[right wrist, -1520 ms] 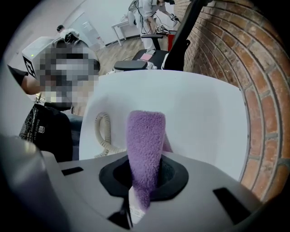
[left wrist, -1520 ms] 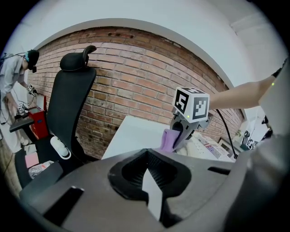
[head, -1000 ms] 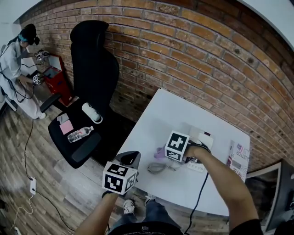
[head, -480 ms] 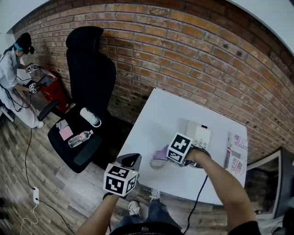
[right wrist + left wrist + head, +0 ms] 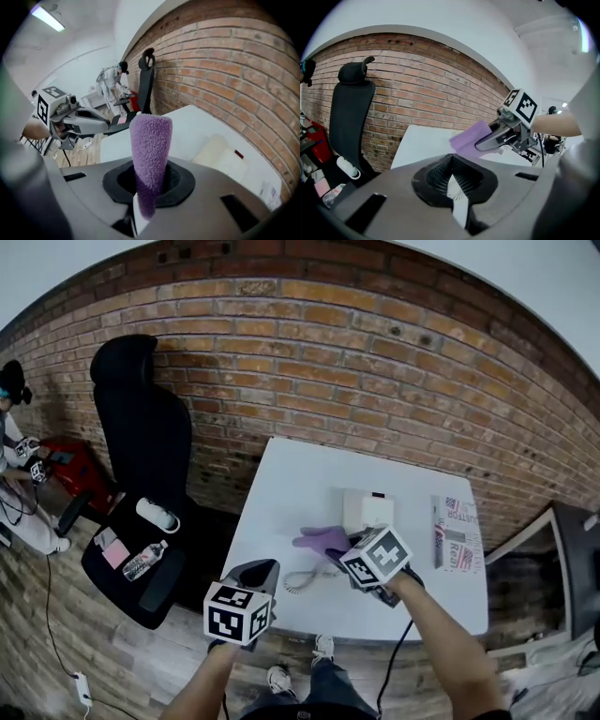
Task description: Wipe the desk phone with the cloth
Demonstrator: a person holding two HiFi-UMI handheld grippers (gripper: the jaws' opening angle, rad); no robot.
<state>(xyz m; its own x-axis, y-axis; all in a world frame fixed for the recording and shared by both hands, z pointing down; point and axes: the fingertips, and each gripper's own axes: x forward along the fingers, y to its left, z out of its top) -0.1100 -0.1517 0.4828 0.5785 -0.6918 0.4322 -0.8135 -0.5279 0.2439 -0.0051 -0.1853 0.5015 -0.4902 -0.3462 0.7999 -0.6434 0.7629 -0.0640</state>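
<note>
Purple cloth (image 5: pixel 149 150) is pinched in the right gripper (image 5: pixel 349 554), with the desk phone (image 5: pixel 367 510) lying just ahead on the table (image 5: pixel 291 484), wall side and slightly right; the left gripper (image 5: pixel 262 570), pressed together on nothing, is positioned farther off.

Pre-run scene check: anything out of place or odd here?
Minor only: a coiled cord sprawls near the front edge of the table, away from the desk phone; a water bottle lies on its side on the chair seat.
</note>
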